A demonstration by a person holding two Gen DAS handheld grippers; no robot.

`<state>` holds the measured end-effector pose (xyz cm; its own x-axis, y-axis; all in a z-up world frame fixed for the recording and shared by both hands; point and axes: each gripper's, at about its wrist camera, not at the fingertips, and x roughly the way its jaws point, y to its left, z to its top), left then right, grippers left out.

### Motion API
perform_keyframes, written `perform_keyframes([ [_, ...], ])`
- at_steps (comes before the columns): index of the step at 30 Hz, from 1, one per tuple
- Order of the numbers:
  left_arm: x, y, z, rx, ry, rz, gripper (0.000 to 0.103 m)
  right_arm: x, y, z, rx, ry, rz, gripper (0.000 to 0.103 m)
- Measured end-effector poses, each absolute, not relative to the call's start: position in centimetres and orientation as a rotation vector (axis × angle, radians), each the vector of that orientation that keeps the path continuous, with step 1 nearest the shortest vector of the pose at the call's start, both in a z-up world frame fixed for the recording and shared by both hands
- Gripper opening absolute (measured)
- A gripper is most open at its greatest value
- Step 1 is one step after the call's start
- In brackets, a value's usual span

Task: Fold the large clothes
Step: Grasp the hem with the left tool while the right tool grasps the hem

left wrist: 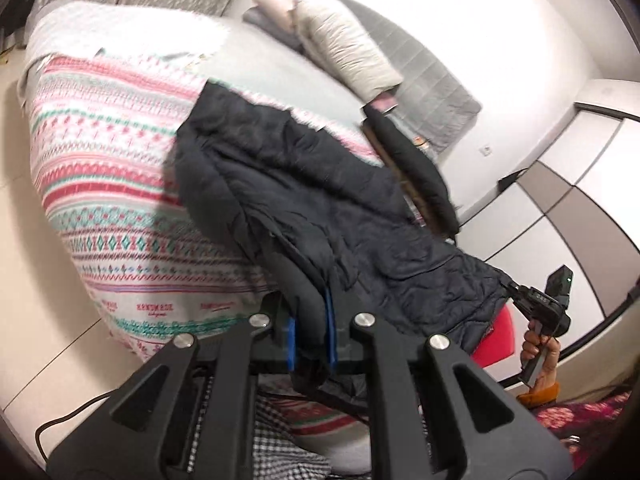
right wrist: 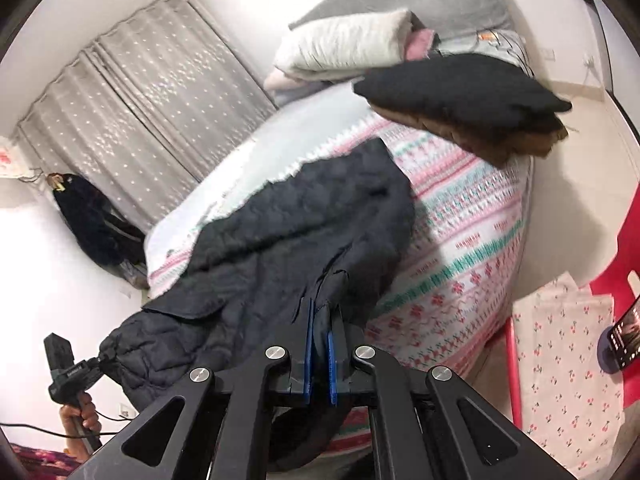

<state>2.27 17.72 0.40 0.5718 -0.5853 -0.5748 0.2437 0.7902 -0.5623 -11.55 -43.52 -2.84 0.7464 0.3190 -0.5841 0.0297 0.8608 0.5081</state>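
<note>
A dark quilted jacket (left wrist: 320, 184) (right wrist: 300, 220) hangs from the near corner of the bed (left wrist: 112, 140) (right wrist: 460, 248), partly lifted off the patterned cover. My left gripper (left wrist: 310, 312) is shut on one edge of the jacket, with the fabric pinched between its blue pads. My right gripper (right wrist: 322, 320) is shut on the opposite edge, again with fabric between the pads. Each gripper shows in the other's view: the right one (left wrist: 516, 292) grips a jacket corner, held by a hand, and so does the left one (right wrist: 100, 360). The jacket sags between them.
A folded black garment on brown fabric (right wrist: 460, 88) (left wrist: 412, 160) lies further up the bed, with pale bedding (right wrist: 344, 44) behind it. A red stool (right wrist: 624, 240), a cherry-print bag (right wrist: 568, 360) and a phone (right wrist: 626, 338) are to the right. Curtains (right wrist: 140, 92) and wardrobe doors (left wrist: 560, 200) flank the bed.
</note>
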Motion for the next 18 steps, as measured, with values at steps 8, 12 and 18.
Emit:
perform_keyframes([
  [8, 5.3, 19.0, 3.7, -0.464, 0.731, -0.55, 0.013, -9.3, -43.8, 1.9, 0.502, 0.627, 0.186, 0.005],
  [12, 9.9, 18.4, 4.7, -0.398, 0.706, -0.538, 0.013, -5.2, -44.1, 2.5, 0.51, 0.61, 0.187, 0.005],
  [18, 17.2, 17.6, 4.6, -0.341, 0.705, -0.511, 0.013, 1.3, -44.3, 2.3, 0.472, 0.601, 0.168, 0.005],
])
